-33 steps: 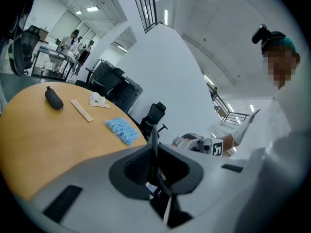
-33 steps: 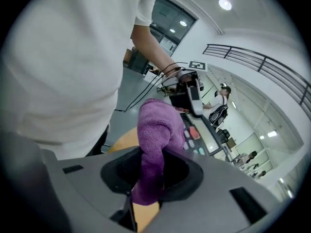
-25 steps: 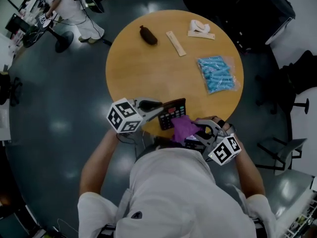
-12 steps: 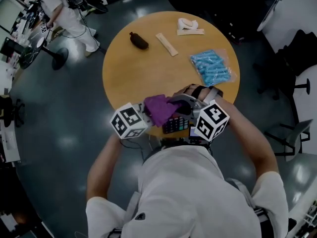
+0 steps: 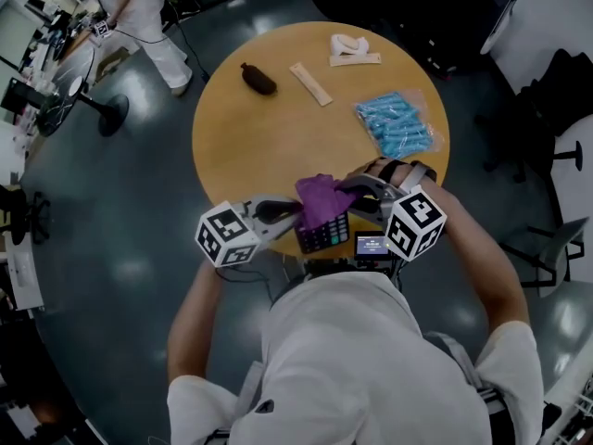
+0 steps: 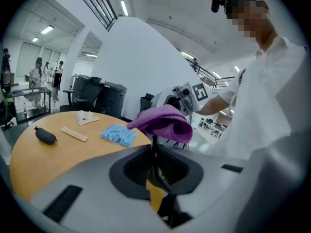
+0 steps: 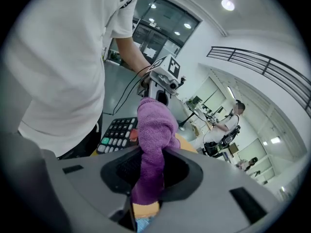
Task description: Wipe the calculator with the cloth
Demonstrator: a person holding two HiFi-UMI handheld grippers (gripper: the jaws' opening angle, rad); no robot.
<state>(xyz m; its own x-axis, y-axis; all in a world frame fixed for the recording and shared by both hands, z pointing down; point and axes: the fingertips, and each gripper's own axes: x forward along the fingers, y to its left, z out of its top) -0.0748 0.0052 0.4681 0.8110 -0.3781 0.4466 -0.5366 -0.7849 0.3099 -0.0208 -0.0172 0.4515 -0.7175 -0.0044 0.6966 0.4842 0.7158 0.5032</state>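
Since the earlier frame, the right tongs [image 5: 359, 193] have shifted from the near right corner of the calculator [image 5: 326, 234] to its far edge, carrying the purple cloth [image 5: 320, 200] across the keys. Right tongs: clamped on the cloth, which drapes over the calculator's far part. Left tongs [image 5: 283, 213]: clamped on the calculator's left edge, holding it at the near rim of the worktop [image 5: 278, 119].
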